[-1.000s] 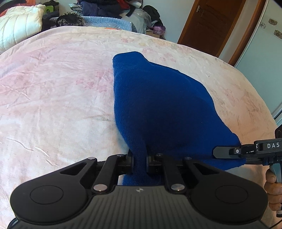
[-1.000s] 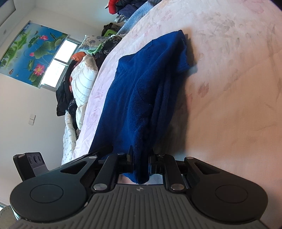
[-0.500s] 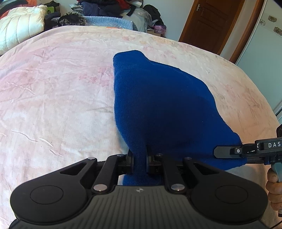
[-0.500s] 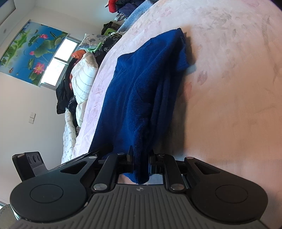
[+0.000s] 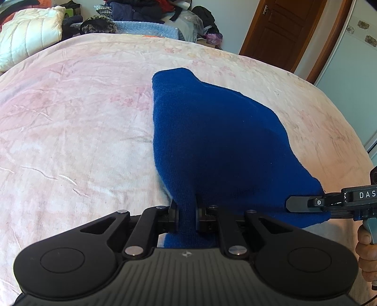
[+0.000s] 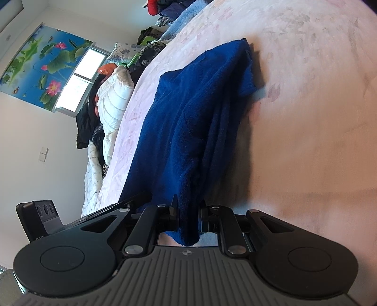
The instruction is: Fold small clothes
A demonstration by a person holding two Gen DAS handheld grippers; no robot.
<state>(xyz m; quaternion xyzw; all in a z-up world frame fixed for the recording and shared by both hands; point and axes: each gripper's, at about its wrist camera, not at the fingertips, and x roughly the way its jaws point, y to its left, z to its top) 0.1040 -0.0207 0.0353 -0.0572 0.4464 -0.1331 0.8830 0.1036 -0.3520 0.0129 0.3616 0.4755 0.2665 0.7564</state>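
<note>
A dark blue knit garment (image 5: 216, 141) lies stretched over the pink floral bedspread (image 5: 70, 122). My left gripper (image 5: 187, 211) is shut on its near left corner. My right gripper (image 6: 188, 214) is shut on the near right corner; it also shows in the left wrist view (image 5: 304, 203) at the garment's right edge. In the right wrist view the garment (image 6: 193, 122) hangs in folds, its near end lifted off the bed. The far end rests on the bedspread (image 6: 306, 117).
A white quilted duvet (image 5: 26, 44) and a pile of clothes (image 5: 141, 14) sit at the far side of the bed. A wooden door (image 5: 282, 30) is at the back right. A lotus picture (image 6: 44, 68) hangs by a window.
Both grippers have drawn slightly back with the garment's near edge, keeping their hold. The garment is a little more stretched.
</note>
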